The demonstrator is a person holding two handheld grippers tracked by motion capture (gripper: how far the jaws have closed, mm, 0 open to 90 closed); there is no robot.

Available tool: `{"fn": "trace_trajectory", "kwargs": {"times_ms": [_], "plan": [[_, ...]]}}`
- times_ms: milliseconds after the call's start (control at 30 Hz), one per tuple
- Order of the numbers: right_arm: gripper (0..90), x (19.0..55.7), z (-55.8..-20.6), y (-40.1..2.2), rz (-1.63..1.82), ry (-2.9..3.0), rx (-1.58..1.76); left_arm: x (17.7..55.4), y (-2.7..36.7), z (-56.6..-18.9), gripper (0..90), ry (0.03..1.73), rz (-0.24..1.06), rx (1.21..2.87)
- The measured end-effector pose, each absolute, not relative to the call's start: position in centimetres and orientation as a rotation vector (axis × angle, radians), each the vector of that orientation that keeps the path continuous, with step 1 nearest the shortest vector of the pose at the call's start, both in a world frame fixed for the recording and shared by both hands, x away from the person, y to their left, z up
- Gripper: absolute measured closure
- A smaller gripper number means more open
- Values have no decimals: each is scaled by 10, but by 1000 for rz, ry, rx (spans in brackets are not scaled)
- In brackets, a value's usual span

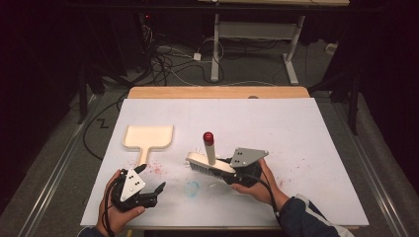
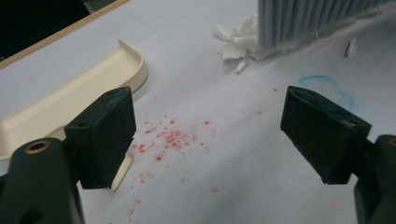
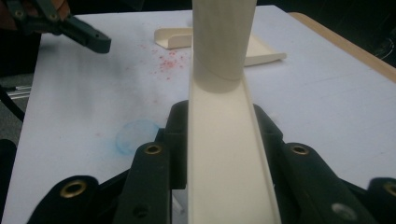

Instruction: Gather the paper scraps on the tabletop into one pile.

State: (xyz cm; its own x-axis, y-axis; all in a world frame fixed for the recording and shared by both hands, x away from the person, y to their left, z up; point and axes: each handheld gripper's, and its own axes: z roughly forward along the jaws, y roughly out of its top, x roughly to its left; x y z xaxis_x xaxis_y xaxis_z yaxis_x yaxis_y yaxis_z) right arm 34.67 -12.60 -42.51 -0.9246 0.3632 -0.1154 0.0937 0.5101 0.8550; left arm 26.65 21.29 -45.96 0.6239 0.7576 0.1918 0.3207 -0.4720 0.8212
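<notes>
Brush held over the table

The right hand-held gripper [image 1: 225,170] pinched the brush [image 1: 210,164]. The left hand-held gripper [image 1: 150,178] was spread wide near the dustpan [image 1: 147,137].

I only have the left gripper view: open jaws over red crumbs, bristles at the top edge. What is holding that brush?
Observer: The right gripper; its own view shows its jaws clamped on the brush at its cream back.
Operator: How does the brush stand?
Observer: In the high view the bristles are down on the table and its red-capped handle rises from it.
Operator: Anything in the dustpan yet?
Observer: No, the high view shows the whole pan with nothing in it.
</notes>
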Motion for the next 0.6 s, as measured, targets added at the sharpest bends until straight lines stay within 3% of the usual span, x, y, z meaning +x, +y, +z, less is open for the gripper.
{"fn": "trace_trajectory", "kwargs": {"times_ms": [267, 600], "plan": [[676, 389, -408, -133, 1362, 2355, 428, 270, 210, -463, 172, 839, 689, 2076], [676, 445, -425, -110, 1230, 2377, 419, 271, 210, -466, 172, 829, 661, 2097]]}}
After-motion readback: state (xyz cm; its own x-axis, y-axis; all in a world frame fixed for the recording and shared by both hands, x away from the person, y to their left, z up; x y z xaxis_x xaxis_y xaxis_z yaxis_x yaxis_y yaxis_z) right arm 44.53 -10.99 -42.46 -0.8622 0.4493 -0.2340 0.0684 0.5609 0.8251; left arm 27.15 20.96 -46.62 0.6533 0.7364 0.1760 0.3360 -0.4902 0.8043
